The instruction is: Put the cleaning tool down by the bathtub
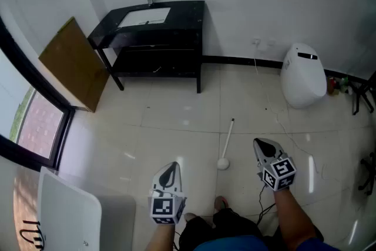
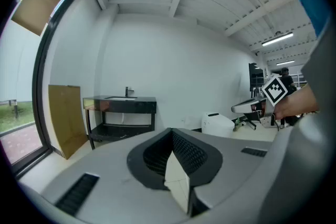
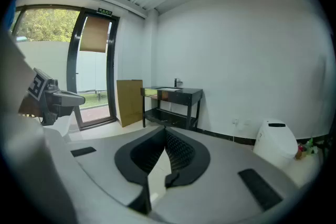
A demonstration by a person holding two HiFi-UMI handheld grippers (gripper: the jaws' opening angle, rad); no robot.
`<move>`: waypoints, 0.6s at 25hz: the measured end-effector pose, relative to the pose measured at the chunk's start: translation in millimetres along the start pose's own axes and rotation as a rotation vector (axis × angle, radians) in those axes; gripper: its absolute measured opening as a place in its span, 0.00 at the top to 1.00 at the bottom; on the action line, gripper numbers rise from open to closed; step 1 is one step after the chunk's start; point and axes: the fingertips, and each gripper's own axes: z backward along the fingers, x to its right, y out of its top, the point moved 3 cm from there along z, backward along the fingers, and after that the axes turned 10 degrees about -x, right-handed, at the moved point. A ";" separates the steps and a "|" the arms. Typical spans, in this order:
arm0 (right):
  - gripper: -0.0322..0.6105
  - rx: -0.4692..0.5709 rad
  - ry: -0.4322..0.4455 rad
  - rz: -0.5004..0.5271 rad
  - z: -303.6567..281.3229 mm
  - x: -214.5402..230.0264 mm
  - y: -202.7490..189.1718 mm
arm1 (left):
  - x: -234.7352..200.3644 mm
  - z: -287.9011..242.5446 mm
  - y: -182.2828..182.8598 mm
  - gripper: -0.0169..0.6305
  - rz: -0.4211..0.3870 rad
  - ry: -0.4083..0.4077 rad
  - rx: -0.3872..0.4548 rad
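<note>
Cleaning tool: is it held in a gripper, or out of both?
Out of both. The cleaning tool is on the floor between the left gripper and the right gripper, touching neither; their jaws hold nothing.

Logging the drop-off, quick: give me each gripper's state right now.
Left gripper: closed, holding nothing.
Right gripper: closed, holding nothing; the cleaning tool is not in its grip.

No legible text; the green wall sign is too small to read

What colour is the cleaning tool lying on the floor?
The cleaning tool is white; head view.
</note>
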 end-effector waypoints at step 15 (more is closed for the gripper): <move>0.88 -0.166 0.064 0.107 -284.1 8.1 -256.9 | -68.7 -228.0 -275.1 0.98 0.000 -0.008 -0.053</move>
